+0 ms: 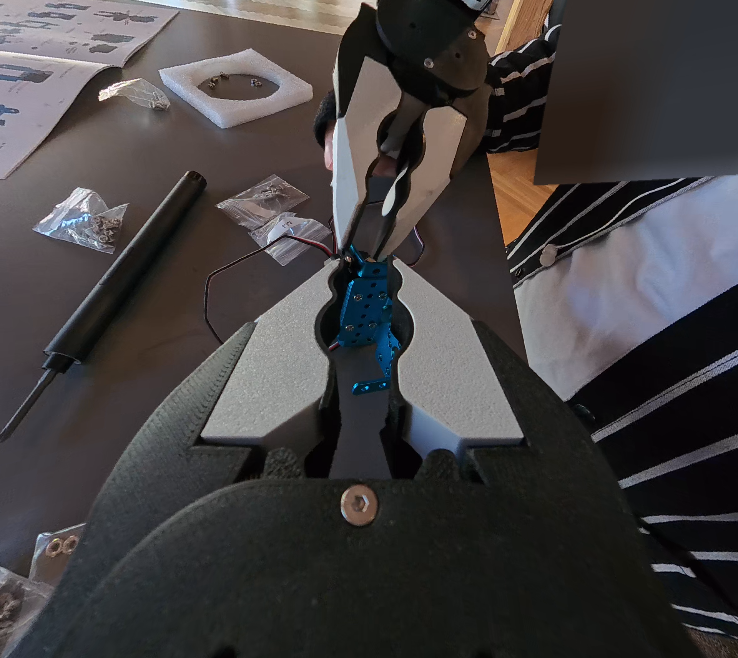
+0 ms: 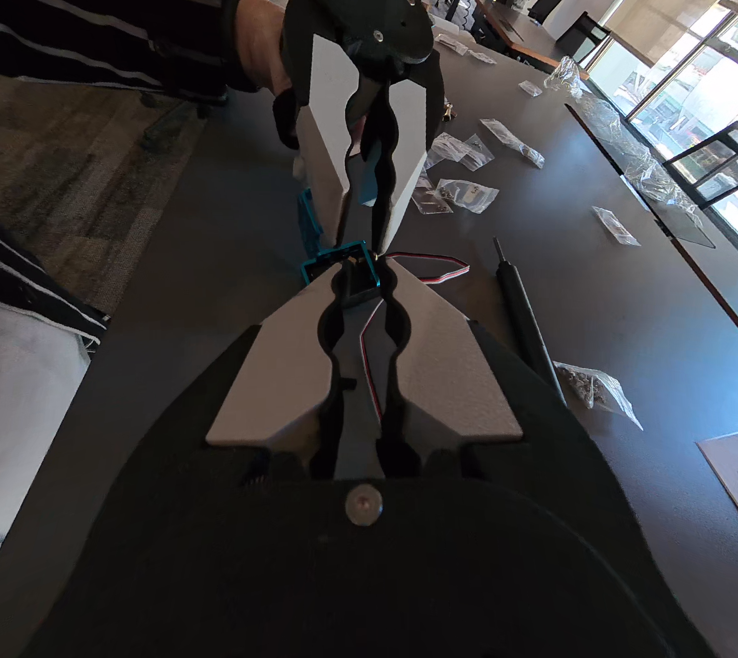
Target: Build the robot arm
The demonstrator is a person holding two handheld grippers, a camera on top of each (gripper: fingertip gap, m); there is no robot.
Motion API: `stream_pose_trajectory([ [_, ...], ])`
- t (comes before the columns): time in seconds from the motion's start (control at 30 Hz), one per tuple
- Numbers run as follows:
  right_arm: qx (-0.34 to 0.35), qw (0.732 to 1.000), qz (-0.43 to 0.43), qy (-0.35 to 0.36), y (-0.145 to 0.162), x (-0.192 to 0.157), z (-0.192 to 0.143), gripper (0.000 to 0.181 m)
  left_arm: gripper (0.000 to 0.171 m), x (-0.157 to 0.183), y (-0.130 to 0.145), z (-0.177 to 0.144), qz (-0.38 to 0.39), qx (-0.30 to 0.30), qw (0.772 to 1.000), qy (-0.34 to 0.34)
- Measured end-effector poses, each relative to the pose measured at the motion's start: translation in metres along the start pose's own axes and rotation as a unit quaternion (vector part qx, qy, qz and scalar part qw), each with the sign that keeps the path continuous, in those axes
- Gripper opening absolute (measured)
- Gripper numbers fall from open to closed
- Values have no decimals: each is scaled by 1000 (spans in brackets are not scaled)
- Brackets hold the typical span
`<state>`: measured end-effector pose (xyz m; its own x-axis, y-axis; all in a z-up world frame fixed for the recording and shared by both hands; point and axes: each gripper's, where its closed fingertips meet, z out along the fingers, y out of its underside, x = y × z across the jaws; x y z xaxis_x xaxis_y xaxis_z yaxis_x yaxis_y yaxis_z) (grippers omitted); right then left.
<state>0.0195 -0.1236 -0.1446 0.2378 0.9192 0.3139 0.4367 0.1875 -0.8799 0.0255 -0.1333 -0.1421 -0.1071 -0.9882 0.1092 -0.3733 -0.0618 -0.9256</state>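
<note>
A blue perforated metal bracket [image 1: 365, 313] sits between my left gripper's [image 1: 363, 265] white fingers, which are shut on it just above the dark table [image 1: 159, 319]. My right gripper [image 1: 361, 251] comes down from the far side and meets the bracket's top end, tip to tip with the left. In the right wrist view my right gripper [image 2: 364, 268] is shut on a black servo [image 2: 359, 287] seated in the blue bracket frame [image 2: 319, 259]. The servo's red, white and black wire [image 2: 431, 263] trails right. My left gripper [image 2: 359, 243] closes on the frame from above.
A black screwdriver [image 1: 120, 279] lies to the left and also shows in the right wrist view [image 2: 523, 319]. Small bags of screws [image 1: 84, 220], a white foam frame [image 1: 235, 86] and an instruction sheet [image 1: 60, 40] lie beyond. A person's striped clothing [image 1: 639, 319] is at the table's right edge. Only a small space, under 4 cm, lies between the two pairs of fingers.
</note>
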Motion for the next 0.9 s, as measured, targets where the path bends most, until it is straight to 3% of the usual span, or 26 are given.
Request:
stream_pose_trajectory([
  [0.27,-3,998,-55,8,-1,-7,-2,7,17,0,0,0,-1,-1,1000,0],
  [0.5,25,1000,3,15,-9,14,-23,7,17,-1,1,-1,-10,3,1000,0],
  [0.67,-63,994,71,-47,26,6,-33,9,17,-1,0,-1,-9,3,1000,1],
  [0.9,-104,991,25,-82,42,-20,-17,13,18,1,0,0,-6,-4,1000,2],
])
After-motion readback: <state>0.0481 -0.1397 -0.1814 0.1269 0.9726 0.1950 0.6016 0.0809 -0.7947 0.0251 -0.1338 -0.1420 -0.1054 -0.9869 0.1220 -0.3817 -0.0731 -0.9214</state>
